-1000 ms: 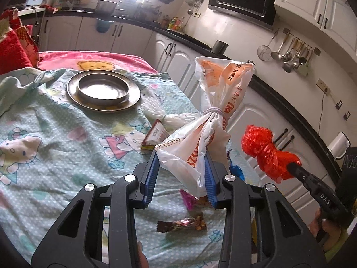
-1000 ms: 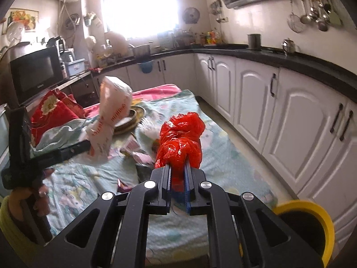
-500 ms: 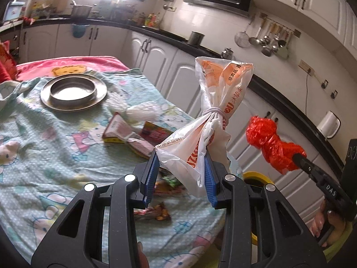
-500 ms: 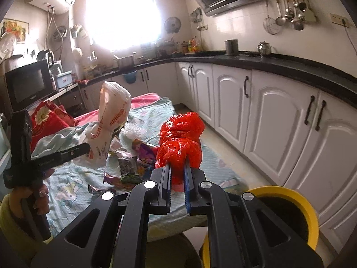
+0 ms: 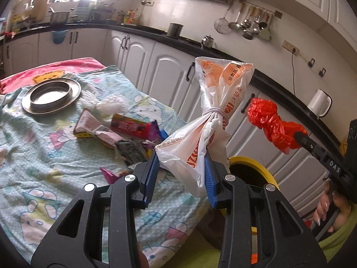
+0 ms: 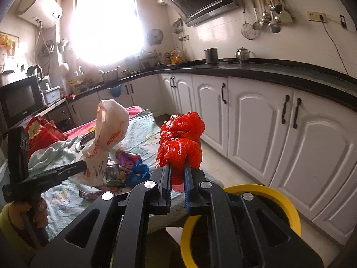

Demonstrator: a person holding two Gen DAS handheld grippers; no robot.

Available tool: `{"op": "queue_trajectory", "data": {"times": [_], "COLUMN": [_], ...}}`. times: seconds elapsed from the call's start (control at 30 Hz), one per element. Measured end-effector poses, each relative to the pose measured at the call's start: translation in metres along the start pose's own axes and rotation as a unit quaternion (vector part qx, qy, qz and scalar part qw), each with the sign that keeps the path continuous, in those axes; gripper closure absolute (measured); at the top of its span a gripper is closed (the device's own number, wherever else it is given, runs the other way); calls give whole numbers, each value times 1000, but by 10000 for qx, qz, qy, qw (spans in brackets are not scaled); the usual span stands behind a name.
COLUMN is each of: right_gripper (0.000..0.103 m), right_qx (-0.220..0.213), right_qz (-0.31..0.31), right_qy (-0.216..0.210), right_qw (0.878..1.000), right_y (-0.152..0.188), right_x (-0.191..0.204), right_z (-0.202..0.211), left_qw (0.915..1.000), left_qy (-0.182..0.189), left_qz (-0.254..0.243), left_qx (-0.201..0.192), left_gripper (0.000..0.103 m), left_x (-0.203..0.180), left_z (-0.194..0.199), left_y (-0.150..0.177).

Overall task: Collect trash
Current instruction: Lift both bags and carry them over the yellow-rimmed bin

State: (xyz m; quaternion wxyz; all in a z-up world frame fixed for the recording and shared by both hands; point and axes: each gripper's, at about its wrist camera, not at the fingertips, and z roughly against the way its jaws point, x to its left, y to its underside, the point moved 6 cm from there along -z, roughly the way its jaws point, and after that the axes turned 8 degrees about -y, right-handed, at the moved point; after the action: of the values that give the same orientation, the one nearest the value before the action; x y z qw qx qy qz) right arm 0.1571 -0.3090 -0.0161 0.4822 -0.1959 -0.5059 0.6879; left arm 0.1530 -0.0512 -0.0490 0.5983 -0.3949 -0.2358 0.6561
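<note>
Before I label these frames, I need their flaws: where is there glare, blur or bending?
Right wrist view: the window is blown out white; the counter bows. Left wrist view: wrappers on the table are slightly smeared; the white bag stays sharp.

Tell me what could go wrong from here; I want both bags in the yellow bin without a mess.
The left tool pinches only the loose lower end of the white and orange bag, so the bag could slip out before reaching the yellow bin.

The red bag stands bunched above the right tool; released beside the rim, it may land on the floor.

Wrappers on the bedspread lie near the edge and could be swept off.
</note>
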Motion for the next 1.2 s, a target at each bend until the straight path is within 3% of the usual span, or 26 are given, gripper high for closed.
{"op": "queue_trajectory", "data": {"times": [0.53,1.2], "right_gripper": [94,94], "right_qx": [-115,25], "right_qz": [-207,-584], "right_qy": [521,929], "right_qw": [9984,9940], "right_y": [16,49], "right_x": [-45,-94], "right_z": [32,54], "left_qw": [9969,9853], "left_qy": [288,555], "left_qz": [-660,-1423], "left_qx": [321,761], "left_gripper": [73,73], "left_x": [-59,-121], "left_z": [-17,-52], "left_y": [24,61]}}
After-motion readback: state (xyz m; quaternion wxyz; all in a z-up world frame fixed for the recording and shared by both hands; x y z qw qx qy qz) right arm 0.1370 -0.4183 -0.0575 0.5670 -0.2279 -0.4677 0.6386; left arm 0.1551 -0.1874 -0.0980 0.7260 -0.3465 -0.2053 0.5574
